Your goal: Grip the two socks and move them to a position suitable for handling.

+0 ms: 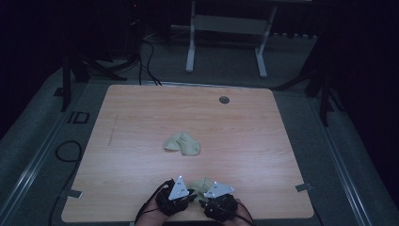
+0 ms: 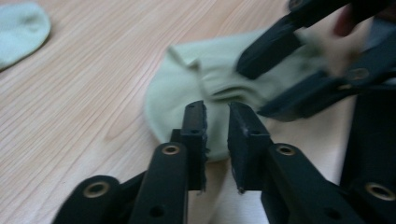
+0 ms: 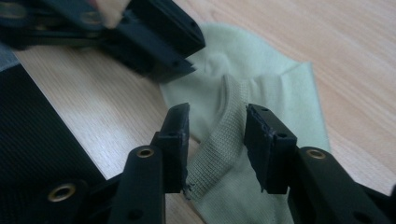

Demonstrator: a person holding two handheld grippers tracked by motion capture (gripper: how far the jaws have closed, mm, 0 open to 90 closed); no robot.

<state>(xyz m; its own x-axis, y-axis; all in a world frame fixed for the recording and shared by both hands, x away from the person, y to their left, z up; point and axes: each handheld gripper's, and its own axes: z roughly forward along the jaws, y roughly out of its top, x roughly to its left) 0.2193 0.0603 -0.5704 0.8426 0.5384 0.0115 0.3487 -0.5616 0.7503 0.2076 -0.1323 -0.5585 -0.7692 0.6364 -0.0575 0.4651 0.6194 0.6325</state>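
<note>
High view: a wooden table (image 1: 141,141) carries two pale green socks. One sock (image 1: 182,143) lies crumpled near the middle of the surface, well apart from every edge, with bare wood all around it. The second sock (image 1: 201,183) sits close to the near edge, between the left gripper (image 1: 176,197) and the right gripper (image 1: 217,202), which stand side by side just inside that edge, each with a grey three-cornered plate on top. A small dark round grommet (image 1: 224,100) is set into the surface near the far edge, right of centre. Wide bare stretches of wood run to the left and right edges and to the far corners.

Left gripper view: the left gripper (image 2: 217,135) has its jaws slightly parted, a narrow gap between them, standing over the rounded end of the near sock (image 2: 187,88) and gripping nothing. The right gripper (image 2: 294,70) reaches in from the upper right, its jaws on the same sock. The other sock (image 2: 21,30) lies at the upper left corner, across open wood.

Right gripper view: the right gripper (image 3: 217,140) is open, its jaws standing on either side of the ribbed cuff (image 3: 219,149) of the near sock (image 3: 271,88) without pinching it. The left gripper (image 3: 159,46) lies just beside the sock's far end.
</note>
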